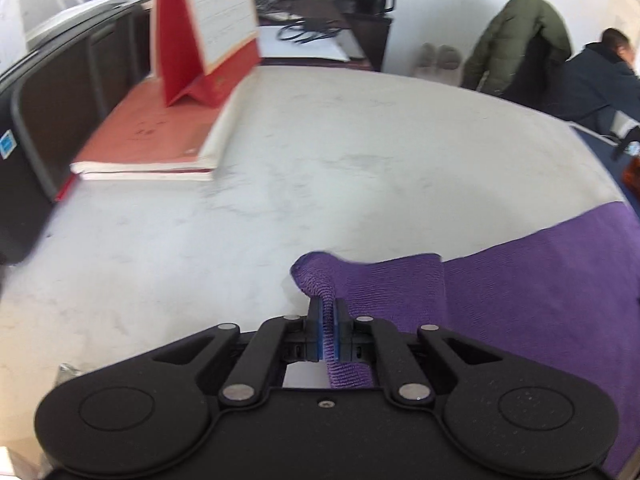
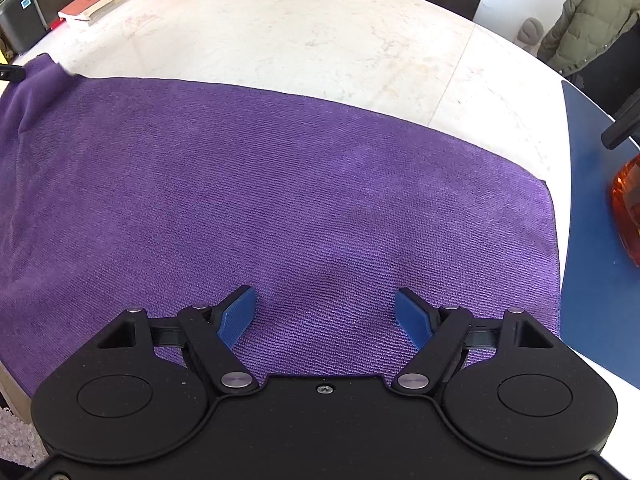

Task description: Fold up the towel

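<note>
A purple towel [image 2: 280, 184] lies spread flat on the white marble table [image 2: 320, 20]. In the left wrist view my left gripper [image 1: 329, 330] is shut on a corner of the towel [image 1: 520, 292], which bunches up and over the blue pads and is lifted a little off the table. In the right wrist view my right gripper [image 2: 325, 312] is open, its blue fingers [image 2: 239, 314] wide apart just above the near part of the towel. The towel's far left corner [image 2: 40, 68] is raised where the left gripper holds it.
A red desk calendar [image 1: 208, 28] stands on a red-covered book [image 1: 160, 136] at the table's far left. A blue mat [image 2: 592, 240] and an orange object [image 2: 628, 208] lie right of the towel. A chair with a green jacket [image 1: 520, 36] and a seated person [image 1: 600, 76] are beyond the table.
</note>
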A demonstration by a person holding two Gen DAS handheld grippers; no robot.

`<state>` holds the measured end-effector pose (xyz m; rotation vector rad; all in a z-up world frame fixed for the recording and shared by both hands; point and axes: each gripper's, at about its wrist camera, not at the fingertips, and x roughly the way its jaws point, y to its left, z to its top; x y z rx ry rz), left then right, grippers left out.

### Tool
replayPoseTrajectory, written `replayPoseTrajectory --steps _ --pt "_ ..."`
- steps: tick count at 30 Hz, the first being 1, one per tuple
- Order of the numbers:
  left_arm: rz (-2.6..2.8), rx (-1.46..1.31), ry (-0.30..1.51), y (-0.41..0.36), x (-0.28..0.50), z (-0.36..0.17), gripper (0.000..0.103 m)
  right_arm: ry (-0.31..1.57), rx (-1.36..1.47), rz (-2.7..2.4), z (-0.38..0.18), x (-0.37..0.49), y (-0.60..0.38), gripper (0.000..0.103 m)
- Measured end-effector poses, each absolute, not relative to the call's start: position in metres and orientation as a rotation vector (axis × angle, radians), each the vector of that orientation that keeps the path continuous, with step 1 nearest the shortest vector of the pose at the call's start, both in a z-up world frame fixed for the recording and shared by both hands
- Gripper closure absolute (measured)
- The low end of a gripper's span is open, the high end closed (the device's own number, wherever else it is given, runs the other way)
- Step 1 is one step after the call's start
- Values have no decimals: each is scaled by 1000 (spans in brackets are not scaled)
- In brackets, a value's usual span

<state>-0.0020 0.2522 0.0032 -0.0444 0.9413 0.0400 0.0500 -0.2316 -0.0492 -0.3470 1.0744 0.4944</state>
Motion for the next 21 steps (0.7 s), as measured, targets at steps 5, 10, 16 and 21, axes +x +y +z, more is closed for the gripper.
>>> replayPoseTrajectory --steps 5,10,16,21 --pt "56 17 962 255 10 1 99 1079 -336 475 -50 50 -231 27" --pt "59 93 963 248 31 -3 98 1084 -314 456 -50 51 -231 27" --pt "149 254 1041 256 45 -14 95 1083 -308 436 -49 52 -228 27" --pt "191 195 1002 268 24 10 95 1079 -295 430 -49 50 -229 26"
